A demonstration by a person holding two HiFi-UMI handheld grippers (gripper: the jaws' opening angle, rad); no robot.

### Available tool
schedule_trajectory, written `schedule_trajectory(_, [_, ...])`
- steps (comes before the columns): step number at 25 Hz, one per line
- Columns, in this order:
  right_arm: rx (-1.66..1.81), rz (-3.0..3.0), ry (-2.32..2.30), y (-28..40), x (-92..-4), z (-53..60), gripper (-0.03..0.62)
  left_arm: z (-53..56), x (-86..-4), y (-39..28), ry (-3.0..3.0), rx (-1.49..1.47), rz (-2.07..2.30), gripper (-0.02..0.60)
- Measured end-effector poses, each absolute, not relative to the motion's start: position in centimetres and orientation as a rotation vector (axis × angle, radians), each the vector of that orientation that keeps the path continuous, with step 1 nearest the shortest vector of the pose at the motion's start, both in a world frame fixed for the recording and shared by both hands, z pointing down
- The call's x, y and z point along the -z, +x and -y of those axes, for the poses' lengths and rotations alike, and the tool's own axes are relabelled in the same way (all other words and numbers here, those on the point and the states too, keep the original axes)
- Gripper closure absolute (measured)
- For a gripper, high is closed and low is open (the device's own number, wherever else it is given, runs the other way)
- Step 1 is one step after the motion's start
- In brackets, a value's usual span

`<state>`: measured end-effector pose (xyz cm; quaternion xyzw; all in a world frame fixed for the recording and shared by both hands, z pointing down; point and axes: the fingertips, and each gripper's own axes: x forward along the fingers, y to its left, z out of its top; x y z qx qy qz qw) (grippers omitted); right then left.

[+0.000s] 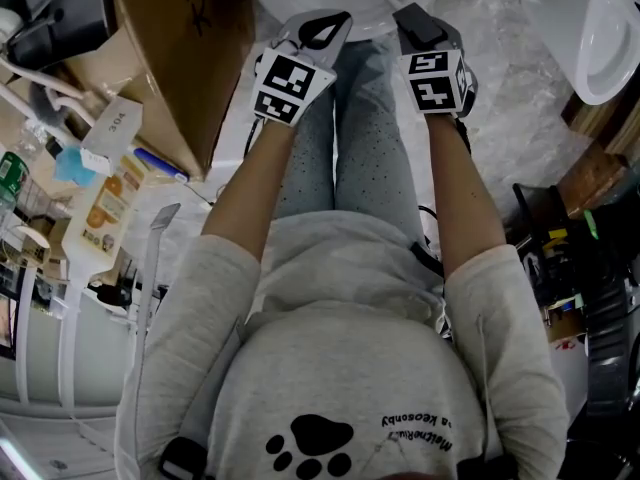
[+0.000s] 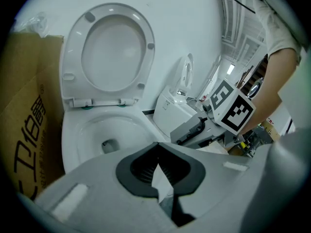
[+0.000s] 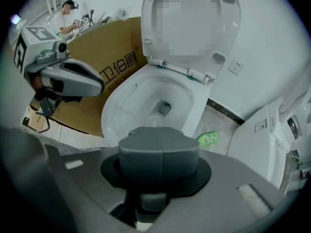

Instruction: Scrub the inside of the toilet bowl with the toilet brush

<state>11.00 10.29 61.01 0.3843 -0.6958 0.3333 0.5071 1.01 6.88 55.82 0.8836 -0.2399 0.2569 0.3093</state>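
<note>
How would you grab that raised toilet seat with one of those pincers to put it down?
Probably take the seat by its thin rim near the top, farthest from the hinges at its foot. It stands upright close to the wall, so come from the front, slightly to one side, pinch the edge front to back, then swing it down onto the bowl.

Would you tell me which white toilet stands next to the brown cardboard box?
The white toilet with its oval seat raised; the brown cardboard box stands beside it, whereas the boxier white toilet sits farther right.
</note>
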Motion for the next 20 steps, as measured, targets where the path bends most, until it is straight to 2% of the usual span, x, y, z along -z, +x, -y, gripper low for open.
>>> schedule_trajectory(20, [-0.747,1.728,0.844,6.8,-61.3,-10.0,0.442,-6.8,-56.6,-1.2,2.290,-0.674,0.685,0.583])
